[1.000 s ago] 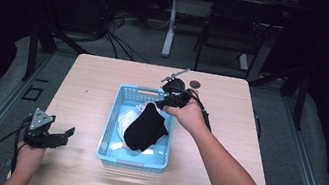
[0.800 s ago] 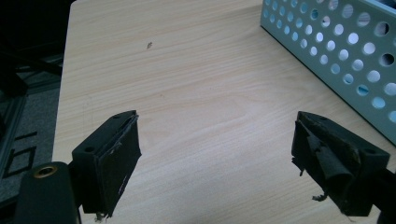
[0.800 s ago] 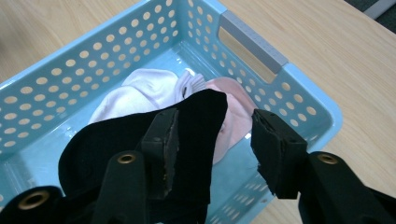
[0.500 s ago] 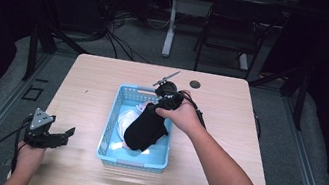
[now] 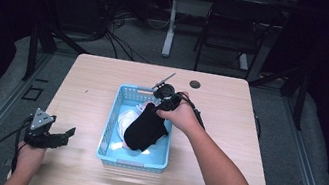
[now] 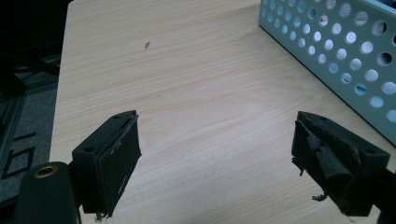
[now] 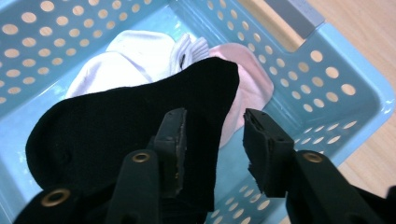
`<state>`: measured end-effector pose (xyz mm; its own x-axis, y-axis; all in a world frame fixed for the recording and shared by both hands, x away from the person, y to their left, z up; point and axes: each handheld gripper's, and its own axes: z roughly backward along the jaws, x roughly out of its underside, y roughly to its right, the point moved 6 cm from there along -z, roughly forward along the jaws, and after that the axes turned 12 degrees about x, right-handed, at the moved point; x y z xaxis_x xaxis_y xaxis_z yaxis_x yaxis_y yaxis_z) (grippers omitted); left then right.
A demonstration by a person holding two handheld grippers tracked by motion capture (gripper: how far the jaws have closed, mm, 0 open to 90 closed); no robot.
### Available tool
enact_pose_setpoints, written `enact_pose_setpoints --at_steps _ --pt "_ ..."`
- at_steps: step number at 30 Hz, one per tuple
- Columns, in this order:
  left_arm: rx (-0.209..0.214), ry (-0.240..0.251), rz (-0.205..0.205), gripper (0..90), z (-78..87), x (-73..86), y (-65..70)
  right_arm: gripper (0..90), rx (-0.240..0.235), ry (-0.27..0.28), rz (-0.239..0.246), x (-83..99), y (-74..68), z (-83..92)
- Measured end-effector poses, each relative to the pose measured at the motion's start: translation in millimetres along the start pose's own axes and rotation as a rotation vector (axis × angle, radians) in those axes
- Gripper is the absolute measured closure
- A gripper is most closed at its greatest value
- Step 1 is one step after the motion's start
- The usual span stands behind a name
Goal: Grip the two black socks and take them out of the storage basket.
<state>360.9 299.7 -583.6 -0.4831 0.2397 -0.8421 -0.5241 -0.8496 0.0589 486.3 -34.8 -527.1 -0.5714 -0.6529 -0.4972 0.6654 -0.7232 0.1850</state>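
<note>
I look down on a dark room with a grey floor, a black chair point(image 5: 236, 31) and loose cables beyond a pale wooden table point(image 5: 103, 82). On the table sits a light blue basket point(image 5: 133, 159) with holed walls, a little left of the middle, with bare wood open on every side of it; the widest free stretch lies to its left and toward the far edge.

Inside the basket lie a white sock point(image 7: 135, 58) and a pink one point(image 7: 254, 84), and over them hangs a black sock point(image 7: 121, 126), its lower end down among the others.

My right gripper point(image 7: 212, 154) hovers over the basket's far right corner. Its jaws are partly apart and have just been closing; the black sock lies between them, draped against the left jaw, while a clear gap shows to the right jaw. I cannot tell whether the pads still pinch the cloth lower down.

My left gripper point(image 6: 217, 163) sits low over the table's near left corner, just short of the edge. Its jaws stand wide with only bare wood between them, and the basket's wall is well off to one side.
</note>
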Motion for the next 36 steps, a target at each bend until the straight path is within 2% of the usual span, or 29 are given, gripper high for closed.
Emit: enact_pose_setpoints --at_steps 2,8,11,12,14,18,22,25,26,28,34,35,36 --pt "0.0 0.0 0.0 15.4 0.0 0.0 0.1 62.5 -0.018 -0.014 -0.013 2.5 -0.1 -3.1" --pt "0.001 0.0 0.0 15.4 -0.2 0.0 0.3 65.7 -0.02 -0.029 -0.038 9.0 -0.9 -11.4" --pt "0.002 0.0 0.001 15.4 -0.3 0.0 0.5 70.9 -0.021 -0.031 -0.042 9.0 -0.4 -11.2" --pt "0.001 0.0 0.001 15.4 -0.4 0.0 0.3 77.0 -0.031 -0.034 -0.04 9.0 -0.7 -10.0" --pt "0.001 0.0 0.001 15.4 -0.3 0.0 0.2 81.7 -0.029 -0.028 -0.036 8.5 -0.9 -8.6" --pt "0.002 -0.001 0.0 15.4 0.0 0.0 0.4 86.5 -0.035 -0.026 -0.023 7.9 -1.3 -4.1" --pt "0.001 0.0 0.0 15.4 0.0 0.0 0.2 87.6 -0.041 -0.011 -0.03 7.3 -2.9 -0.8" --pt "0.001 0.0 0.0 15.4 0.2 -0.1 0.3 88.0 -0.052 0.009 -0.013 5.5 -4.1 8.2" --pt "0.001 0.0 0.0 15.4 0.1 -0.1 0.2 88.1 -0.062 0.034 -0.02 3.8 -6.5 14.7" --pt "0.0 0.0 0.0 15.4 0.0 0.0 0.1 88.1 -0.067 0.04 -0.01 3.4 -7.2 19.3" --pt "-0.001 -0.002 0.0 15.4 -0.3 0.0 0.8 88.1 -0.097 0.136 -0.034 -1.3 -11.9 50.8" --pt "-0.001 -0.002 0.0 15.4 -0.3 0.0 0.8 88.1 -0.097 0.136 -0.034 -1.3 -11.9 50.8" --pt "0.0 -0.001 -0.001 15.4 -0.5 0.0 0.9 88.2 -0.102 0.155 -0.037 -2.7 -10.3 61.5"
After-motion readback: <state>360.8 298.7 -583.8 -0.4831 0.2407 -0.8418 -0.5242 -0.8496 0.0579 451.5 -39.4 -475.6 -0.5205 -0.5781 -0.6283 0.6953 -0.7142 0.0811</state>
